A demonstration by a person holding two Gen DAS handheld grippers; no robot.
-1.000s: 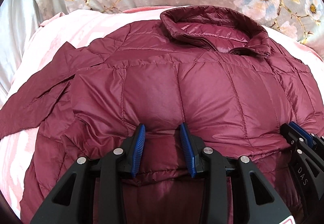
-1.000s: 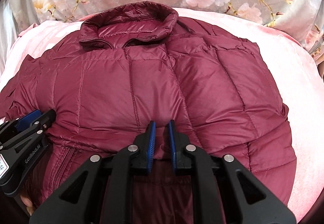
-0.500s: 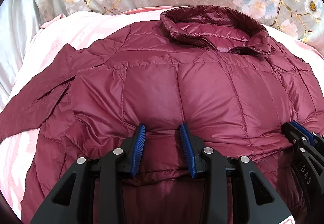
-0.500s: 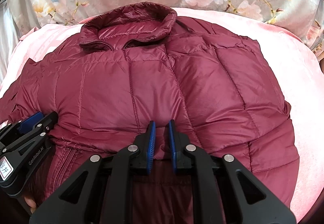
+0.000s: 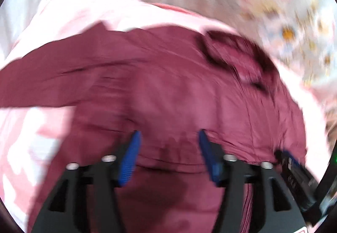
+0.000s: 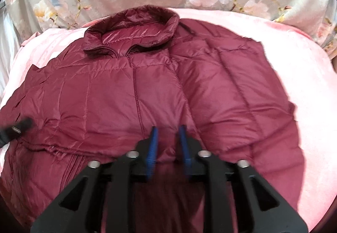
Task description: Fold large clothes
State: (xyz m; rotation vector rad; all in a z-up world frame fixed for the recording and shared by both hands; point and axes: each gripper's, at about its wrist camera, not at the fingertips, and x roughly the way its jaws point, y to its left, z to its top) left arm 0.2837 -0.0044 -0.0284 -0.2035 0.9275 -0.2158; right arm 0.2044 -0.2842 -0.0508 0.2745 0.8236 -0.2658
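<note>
The maroon jacket [image 6: 168, 94] lies spread on the pink bed [image 6: 305, 68], collar [image 6: 134, 30] at 12 o'clock. The left gripper [image 5: 168, 148] and right gripper [image 6: 168, 142] are both opening, released, with jacket fabric bulging between their blue pads [image 6: 152, 146].

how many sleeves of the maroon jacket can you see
1: a flat sleeve of the maroon quilted puffer jacket stretches left over the pink bedspread. The other sleeve may be folded underneath, hidden.
</note>
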